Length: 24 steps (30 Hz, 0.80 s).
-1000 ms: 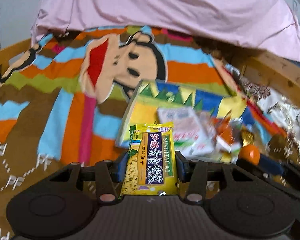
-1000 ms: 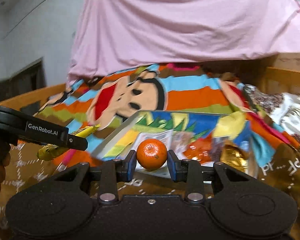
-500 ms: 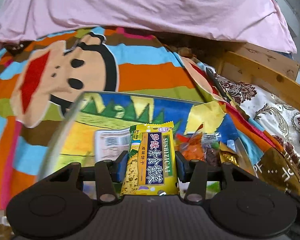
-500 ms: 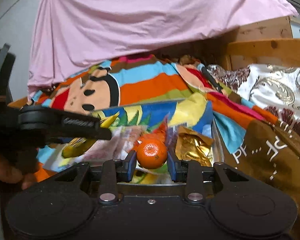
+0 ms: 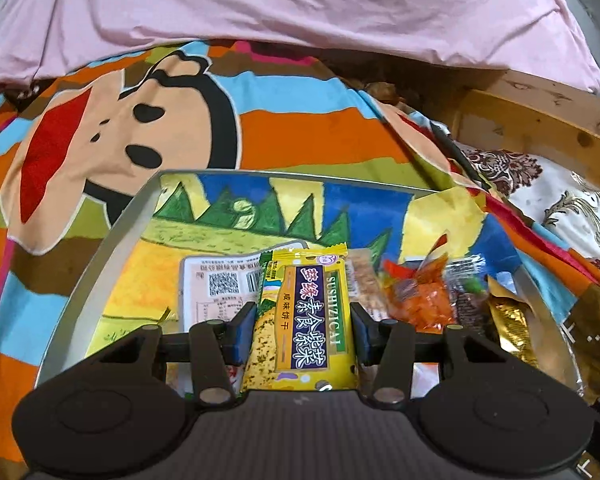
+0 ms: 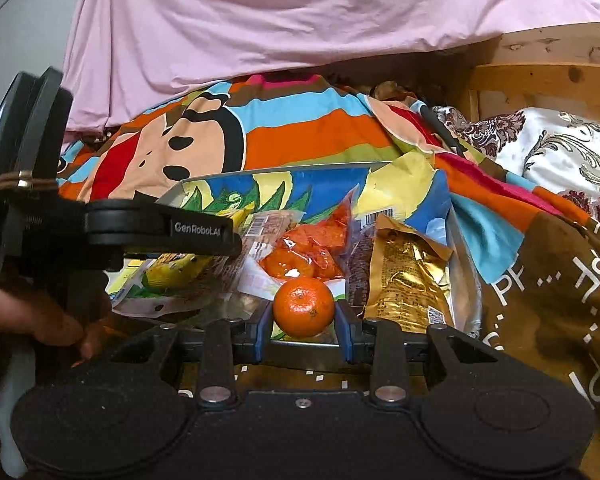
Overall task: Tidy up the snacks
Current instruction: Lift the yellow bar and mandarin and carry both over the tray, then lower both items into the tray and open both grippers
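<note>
— So, what sits at the tray's left edge?
— The left gripper (image 5: 303,322), its 2 pads clenched on a yellow cracker packet (image 5: 306,316) held upright over the tray (image 5: 96,264), above a pale packet with a QR code (image 5: 220,284).
— And toward the middle?
— An orange snack bag (image 6: 312,248) lies in the tray on the striped cartoon blanket (image 5: 308,128).
— The right edge?
— A gold foil packet (image 6: 404,276) lies there. Just before the tray's near rim, the right gripper (image 6: 303,326) grips a mandarin (image 6: 303,307) between its 2 pads.
</note>
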{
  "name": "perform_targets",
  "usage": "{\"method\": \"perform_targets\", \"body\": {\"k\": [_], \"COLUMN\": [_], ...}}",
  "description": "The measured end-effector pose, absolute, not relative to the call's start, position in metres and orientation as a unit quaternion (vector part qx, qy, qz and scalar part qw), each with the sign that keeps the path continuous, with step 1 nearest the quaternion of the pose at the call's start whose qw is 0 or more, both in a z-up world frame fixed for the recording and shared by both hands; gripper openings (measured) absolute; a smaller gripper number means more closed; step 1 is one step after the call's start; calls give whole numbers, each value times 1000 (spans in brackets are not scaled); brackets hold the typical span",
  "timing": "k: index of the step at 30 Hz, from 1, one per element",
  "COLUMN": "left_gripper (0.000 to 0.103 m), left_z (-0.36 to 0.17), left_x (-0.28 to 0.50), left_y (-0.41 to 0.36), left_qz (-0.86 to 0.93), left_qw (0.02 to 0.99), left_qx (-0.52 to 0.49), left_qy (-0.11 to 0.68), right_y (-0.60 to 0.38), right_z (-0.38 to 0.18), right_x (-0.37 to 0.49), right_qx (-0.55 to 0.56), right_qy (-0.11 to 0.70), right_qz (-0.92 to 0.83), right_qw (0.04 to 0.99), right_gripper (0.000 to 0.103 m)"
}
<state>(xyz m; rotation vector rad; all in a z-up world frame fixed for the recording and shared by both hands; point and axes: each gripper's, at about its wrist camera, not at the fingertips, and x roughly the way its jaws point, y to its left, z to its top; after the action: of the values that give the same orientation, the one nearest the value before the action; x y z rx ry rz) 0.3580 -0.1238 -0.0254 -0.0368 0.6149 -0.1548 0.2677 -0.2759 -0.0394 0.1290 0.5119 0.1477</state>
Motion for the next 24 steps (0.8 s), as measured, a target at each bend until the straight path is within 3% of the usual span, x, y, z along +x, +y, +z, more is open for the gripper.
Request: {"method": "perform_targets", "body": {"k": [24], "left_gripper": [54], "left_z": [-28], "left_x": [357], "left_y": [-122], "left_qz": [-76], "left_qw": [953], "left_qx": [-28], "left_qy": [292], "right_y": [-278], "right_z": [-40], "right_x": [268], "right_qx": [72], "right_qy": [251], "right_qz": [59], "right_qw": [964], "right_gripper": [36]}}
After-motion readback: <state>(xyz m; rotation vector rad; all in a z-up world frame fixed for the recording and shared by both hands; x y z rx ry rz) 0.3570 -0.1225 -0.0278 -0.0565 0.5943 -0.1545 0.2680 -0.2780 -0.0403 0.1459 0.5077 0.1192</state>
